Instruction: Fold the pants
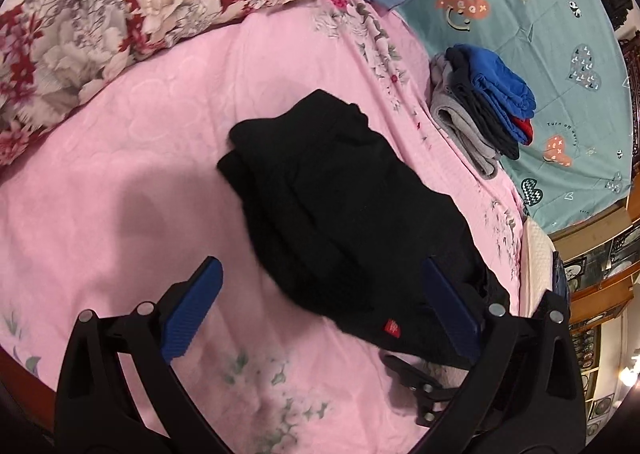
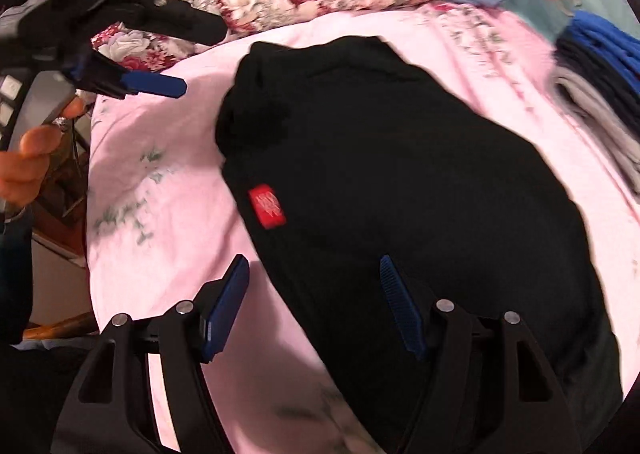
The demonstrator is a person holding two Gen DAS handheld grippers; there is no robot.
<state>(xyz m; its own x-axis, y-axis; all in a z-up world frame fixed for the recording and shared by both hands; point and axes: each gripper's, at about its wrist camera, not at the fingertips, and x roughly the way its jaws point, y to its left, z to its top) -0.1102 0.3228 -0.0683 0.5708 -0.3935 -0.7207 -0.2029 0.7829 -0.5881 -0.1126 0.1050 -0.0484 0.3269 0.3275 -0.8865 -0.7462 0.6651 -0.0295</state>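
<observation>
The black pants [image 1: 340,206] lie folded into a compact bundle on the pink bedspread [image 1: 120,194]. A small red label [image 1: 391,327] shows at their near edge. My left gripper [image 1: 320,294] is open, with its right finger over the near end of the pants and its left finger over bare bedspread. In the right wrist view the pants [image 2: 400,194] fill the middle, red label [image 2: 267,206] facing up. My right gripper [image 2: 312,294] is open, straddling their near left edge and holding nothing. The left gripper [image 2: 204,58] hangs open at the upper left, held by a hand [image 2: 28,158].
A rolled floral quilt [image 1: 140,2] lies along the far side. A stack of folded clothes [image 1: 480,106], blue, dark and grey, sits to the right on a teal sheet [image 1: 540,14]. The bed edge and wooden furniture [image 1: 600,286] are at the right.
</observation>
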